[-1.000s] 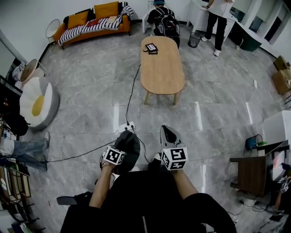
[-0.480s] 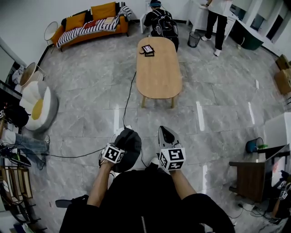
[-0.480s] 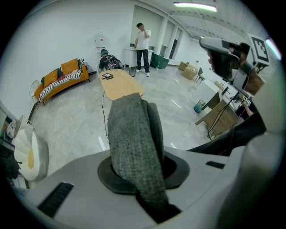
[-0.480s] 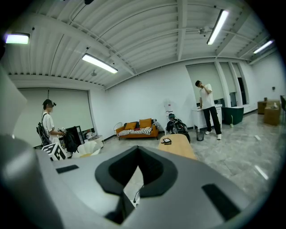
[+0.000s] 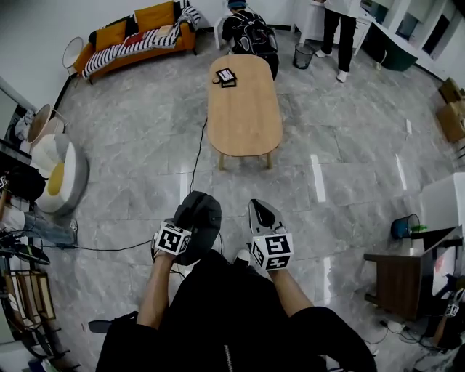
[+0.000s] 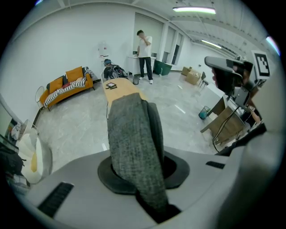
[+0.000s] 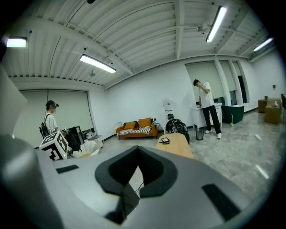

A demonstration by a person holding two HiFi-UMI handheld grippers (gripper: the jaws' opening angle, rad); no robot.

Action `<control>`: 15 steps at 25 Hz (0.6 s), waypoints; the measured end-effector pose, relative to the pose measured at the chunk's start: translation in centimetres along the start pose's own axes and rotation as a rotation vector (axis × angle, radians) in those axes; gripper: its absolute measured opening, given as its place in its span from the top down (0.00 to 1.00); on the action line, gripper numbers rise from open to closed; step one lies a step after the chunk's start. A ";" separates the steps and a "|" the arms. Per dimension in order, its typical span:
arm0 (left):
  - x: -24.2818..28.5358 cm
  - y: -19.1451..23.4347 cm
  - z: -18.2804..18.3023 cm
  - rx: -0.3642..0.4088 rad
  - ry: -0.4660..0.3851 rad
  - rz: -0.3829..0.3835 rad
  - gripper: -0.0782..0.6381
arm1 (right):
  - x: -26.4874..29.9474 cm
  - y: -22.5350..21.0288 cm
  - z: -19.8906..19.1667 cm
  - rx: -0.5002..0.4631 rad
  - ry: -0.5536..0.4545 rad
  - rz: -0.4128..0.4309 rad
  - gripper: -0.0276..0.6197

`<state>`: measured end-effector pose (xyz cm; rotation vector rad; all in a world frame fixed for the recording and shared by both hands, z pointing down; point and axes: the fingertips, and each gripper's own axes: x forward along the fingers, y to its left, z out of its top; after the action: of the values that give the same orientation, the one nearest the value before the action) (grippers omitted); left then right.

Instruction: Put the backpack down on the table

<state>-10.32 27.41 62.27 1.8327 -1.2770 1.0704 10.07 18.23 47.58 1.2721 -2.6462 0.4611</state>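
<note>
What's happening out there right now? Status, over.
Left gripper shut on gray strap; right gripper shut, empty. The backpack hangs short of the wooden table. Floor cable lies between.

table (image 5: 245, 123): oval, wooden | on it: small dark items (image 5: 225, 76), far end | floor (image 5: 131, 131): cable (image 5: 196, 156)

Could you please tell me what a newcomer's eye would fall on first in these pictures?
The left gripper is clamped on the grey backpack right in front of the person. Ahead on the grey floor stands a long wooden table, with an orange sofa by the far wall.
</note>
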 end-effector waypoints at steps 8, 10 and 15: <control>0.5 1.1 4.3 0.034 -0.026 0.020 0.78 | 0.8 -0.4 0.4 0.002 -0.006 -0.006 0.94; 1.3 1.5 4.5 0.036 -0.014 0.007 0.78 | 1.4 -0.5 0.6 -0.018 -0.007 -0.014 0.94; 4.7 1.3 3.8 0.022 0.030 -0.050 0.78 | 3.6 -2.2 1.6 -0.053 -0.005 -0.037 0.94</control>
<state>-9.67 21.82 64.84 1.8485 -1.2003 1.0842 9.50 13.77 47.49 1.3060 -2.6155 0.3805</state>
